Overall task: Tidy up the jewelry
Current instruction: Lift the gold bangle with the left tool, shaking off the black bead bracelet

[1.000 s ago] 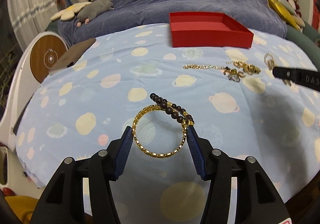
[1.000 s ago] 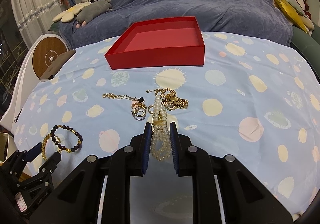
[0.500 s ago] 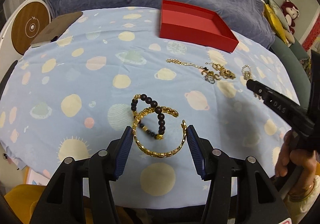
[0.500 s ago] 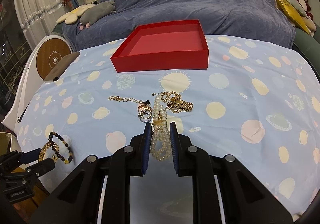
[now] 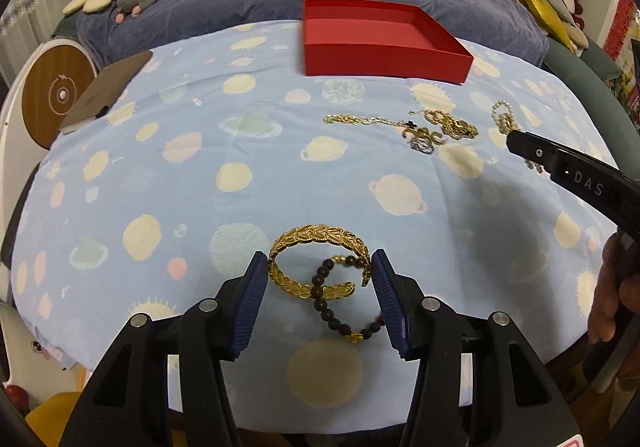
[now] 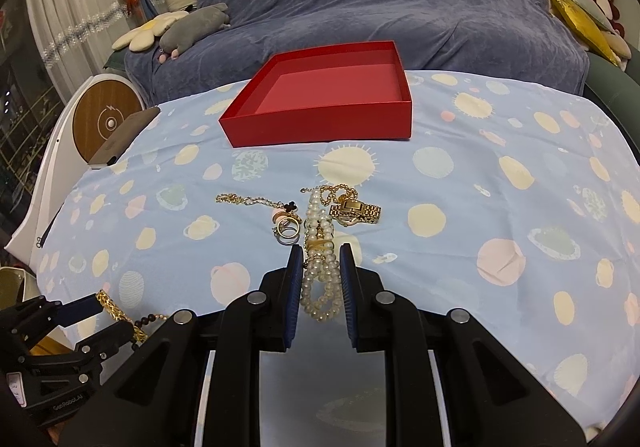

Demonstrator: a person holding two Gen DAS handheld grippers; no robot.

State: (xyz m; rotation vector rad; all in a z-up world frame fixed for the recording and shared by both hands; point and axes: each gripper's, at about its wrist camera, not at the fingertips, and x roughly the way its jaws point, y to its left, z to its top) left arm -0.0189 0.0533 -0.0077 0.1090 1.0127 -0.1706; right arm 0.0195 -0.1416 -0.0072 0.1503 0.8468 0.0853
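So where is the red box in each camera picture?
Left wrist view: the red box sits top centre, slightly right, beyond the gold chains.
Right wrist view: the red box sits upper centre, slightly left, straight past the pearl bracelet.
Shared landmark: the round wooden disc at the left edge.

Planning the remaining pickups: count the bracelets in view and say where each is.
3: gold leaf bangle clamped in the left gripper; dark bead bracelet looped through it; pearl bracelet between the right gripper pads. Others may hide in the tangle.
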